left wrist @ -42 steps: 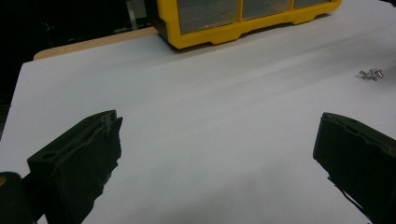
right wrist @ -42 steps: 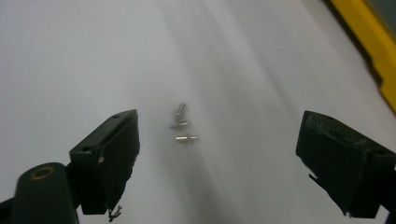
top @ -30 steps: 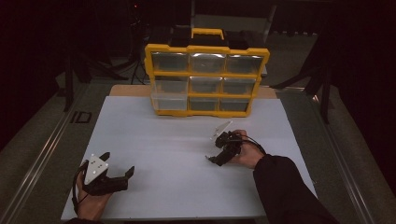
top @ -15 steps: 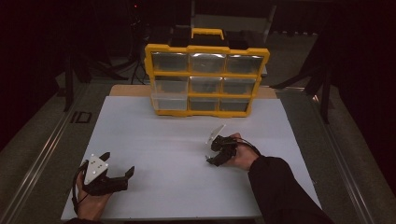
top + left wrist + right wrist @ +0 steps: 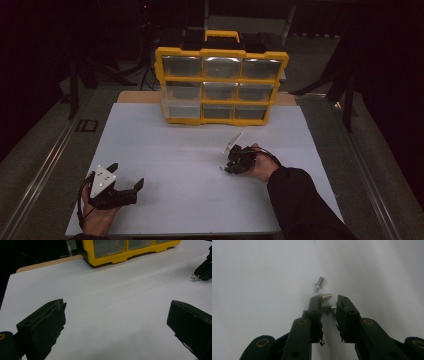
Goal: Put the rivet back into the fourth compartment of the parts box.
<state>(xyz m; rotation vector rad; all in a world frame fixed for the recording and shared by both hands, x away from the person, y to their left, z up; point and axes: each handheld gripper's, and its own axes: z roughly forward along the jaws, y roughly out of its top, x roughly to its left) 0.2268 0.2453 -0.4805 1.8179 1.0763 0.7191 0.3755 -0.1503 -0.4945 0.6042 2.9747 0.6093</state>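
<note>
Right tool (image 5: 329, 305), jaws just closing, pinches a small silver metal rivet (image 5: 329, 307) end to end while two more lie just beyond its tips on the white surface (image 5: 262, 277); so slight a hold could let it pop free

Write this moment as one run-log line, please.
right gripper: jaws just been closing, metal pin between them, touching both | left gripper: open, resting | loose pins: beside
</note>
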